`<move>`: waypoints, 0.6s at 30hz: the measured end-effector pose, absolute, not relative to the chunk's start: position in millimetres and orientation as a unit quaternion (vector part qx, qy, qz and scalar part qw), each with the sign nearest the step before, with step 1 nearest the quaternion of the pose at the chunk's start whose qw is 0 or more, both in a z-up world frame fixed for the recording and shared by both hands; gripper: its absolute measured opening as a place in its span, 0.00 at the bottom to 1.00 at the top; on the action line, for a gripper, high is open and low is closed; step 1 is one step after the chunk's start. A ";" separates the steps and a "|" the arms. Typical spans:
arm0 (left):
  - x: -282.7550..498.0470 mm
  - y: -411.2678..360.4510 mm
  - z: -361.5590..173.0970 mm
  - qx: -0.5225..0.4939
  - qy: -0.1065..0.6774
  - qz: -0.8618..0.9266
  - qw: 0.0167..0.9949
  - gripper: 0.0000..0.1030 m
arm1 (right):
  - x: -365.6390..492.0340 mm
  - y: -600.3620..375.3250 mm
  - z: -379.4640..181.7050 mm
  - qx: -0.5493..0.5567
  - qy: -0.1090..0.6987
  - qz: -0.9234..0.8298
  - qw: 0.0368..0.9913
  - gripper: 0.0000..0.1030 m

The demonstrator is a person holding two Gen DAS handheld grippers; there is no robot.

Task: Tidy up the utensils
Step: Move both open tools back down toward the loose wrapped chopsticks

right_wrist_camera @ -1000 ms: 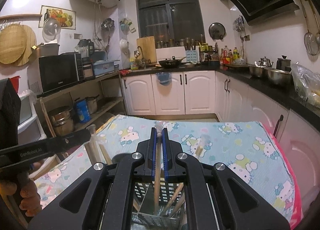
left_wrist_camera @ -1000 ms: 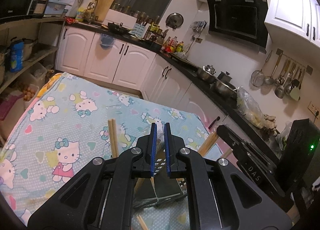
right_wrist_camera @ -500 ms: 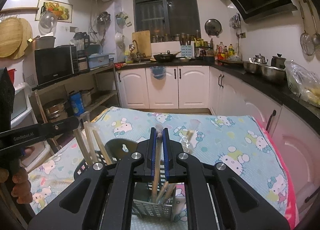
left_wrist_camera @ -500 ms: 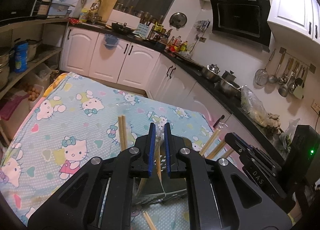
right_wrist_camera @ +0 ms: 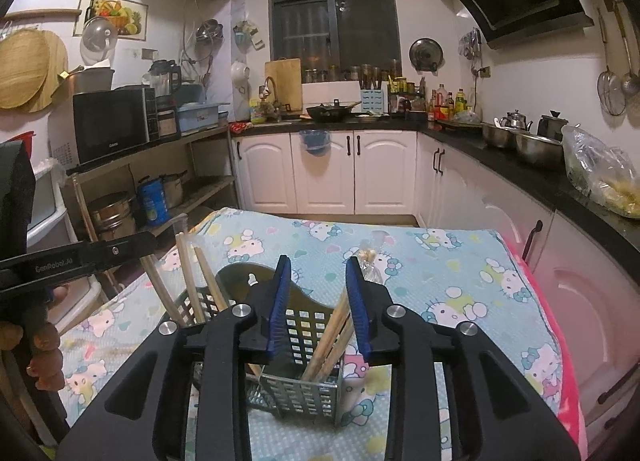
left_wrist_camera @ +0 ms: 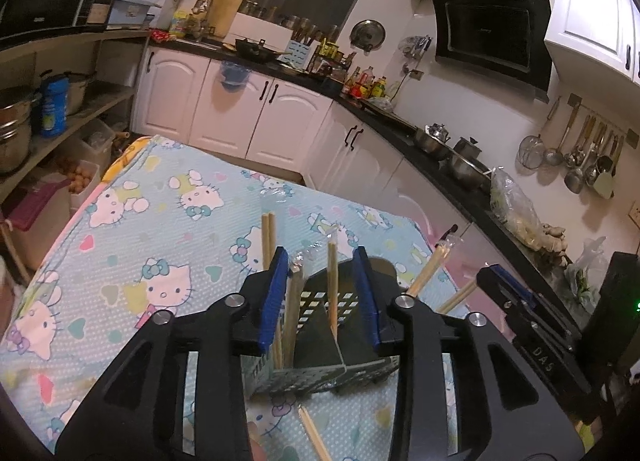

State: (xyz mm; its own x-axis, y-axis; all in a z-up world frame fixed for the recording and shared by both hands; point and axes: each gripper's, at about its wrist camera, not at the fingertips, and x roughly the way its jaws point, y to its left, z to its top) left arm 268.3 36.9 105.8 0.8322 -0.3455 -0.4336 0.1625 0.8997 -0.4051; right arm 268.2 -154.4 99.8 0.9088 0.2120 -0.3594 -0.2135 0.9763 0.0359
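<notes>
Perforated grey utensil caddy [right_wrist_camera: 298, 375] stands on the Hello Kitty cloth [right_wrist_camera: 440, 273] covering the counter. Wrapped chopsticks [right_wrist_camera: 332, 331] lean in its right compartment, more chopsticks [right_wrist_camera: 190, 281] in its left. Left hand-held gripper [left_wrist_camera: 322, 297] and right hand-held gripper [right_wrist_camera: 316, 307] both spread wide, holding nothing, just above caddy.

holder [right_wrist_camera: 298, 385] – grey perforated, upright on cloth | chopsticks [right_wrist_camera: 326, 335] – wooden, leaning inside
</notes>
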 end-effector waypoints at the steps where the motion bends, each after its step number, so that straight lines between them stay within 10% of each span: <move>1: 266.2 37.6 105.5 -0.178 0.257 -0.133 0.940 0.31 | 265.9 -155.1 100.3 -0.003 0.183 0.108 0.977 0.29; 18: 235.6 35.4 108.8 -0.155 0.252 -0.122 0.947 0.69 | 231.0 -161.4 103.3 -0.012 0.181 0.106 0.978 0.44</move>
